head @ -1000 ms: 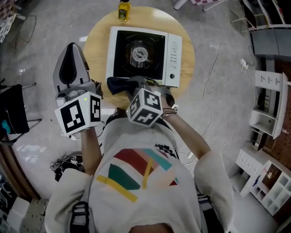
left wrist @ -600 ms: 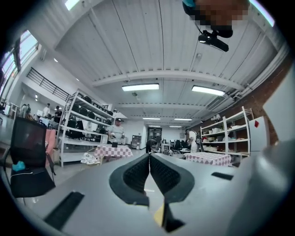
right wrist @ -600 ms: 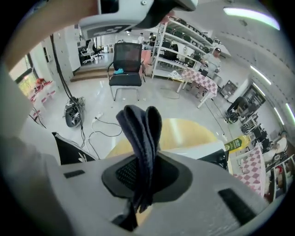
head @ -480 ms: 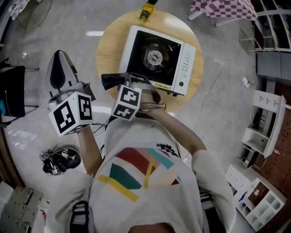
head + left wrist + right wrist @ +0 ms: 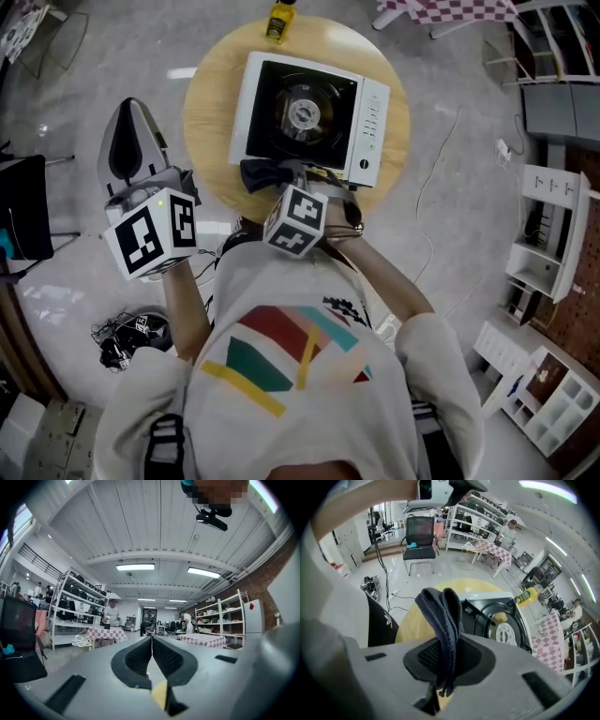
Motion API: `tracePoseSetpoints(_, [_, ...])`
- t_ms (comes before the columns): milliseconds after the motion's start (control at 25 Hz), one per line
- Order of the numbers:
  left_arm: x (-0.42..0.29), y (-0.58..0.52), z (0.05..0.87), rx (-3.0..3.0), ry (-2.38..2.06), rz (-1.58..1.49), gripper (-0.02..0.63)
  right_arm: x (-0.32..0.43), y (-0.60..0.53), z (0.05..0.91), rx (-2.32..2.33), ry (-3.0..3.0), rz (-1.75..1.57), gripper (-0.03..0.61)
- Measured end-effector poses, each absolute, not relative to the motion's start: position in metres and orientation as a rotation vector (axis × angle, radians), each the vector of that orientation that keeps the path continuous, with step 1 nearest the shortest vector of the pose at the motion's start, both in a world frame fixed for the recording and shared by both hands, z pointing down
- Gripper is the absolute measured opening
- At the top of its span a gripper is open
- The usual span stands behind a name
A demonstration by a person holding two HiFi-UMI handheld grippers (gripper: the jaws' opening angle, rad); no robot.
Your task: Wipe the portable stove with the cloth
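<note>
- The round wooden table [image 5: 202, 112] carries the portable stove [image 5: 370, 103] at its middle. In the head view the stove now lies squarer to the person than half a second ago, most likely because the head turned.
- The left gripper [image 5: 131, 108] stays lifted off to the table's left, its jaws pressed together on nothing and pointing out into the room. It takes no part in the wiping.
- The right gripper [image 5: 281, 183] has swung back from beyond the stove's near-left corner to the stove's near edge, with its jaws pinching a fold of the dark cloth [image 5: 258, 174].
- The cloth, which hung over bare table a moment ago, now sits at the left part of that near edge. Whether it presses on the metal cannot be told.
- I judge this a pass along the front rim, with the black burner top not yet wiped.
- The yellow bottle [image 5: 279, 21] keeps its place at the table's far edge.
</note>
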State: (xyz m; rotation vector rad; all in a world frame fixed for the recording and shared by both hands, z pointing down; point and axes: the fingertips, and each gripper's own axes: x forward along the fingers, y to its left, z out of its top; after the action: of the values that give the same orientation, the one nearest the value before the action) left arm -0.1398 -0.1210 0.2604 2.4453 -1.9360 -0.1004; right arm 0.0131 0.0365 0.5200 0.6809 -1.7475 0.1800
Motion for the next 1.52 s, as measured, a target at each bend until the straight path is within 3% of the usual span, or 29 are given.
tracePoseSetpoints(440, [-0.077, -0.129, 0.254, 2.584, -1.773, -0.109, 0.008, 0.138, 0.09, 0.527, 0.732, -1.556, 0.265, 0.032])
tracePoseSetpoints(920, [-0.065, -0.13, 0.252, 2.59, -1.774, -0.045, 0.008, 0.144, 0.089, 0.504, 0.653, -1.599, 0.223, 0.032])
tracePoseSetpoints(1280, [-0.107, -0.127, 0.258, 2.48, -1.941, -0.006, 0.008, 0.11, -0.079, 0.397, 0.455, -1.814, 0.116, 0.032])
tracePoseSetpoints(1520, [-0.18, -0.111, 0.284, 2.267, -2.151, 0.035, 0.008, 0.069, -0.174, 0.407, 0.2, -1.78, 0.131, 0.032])
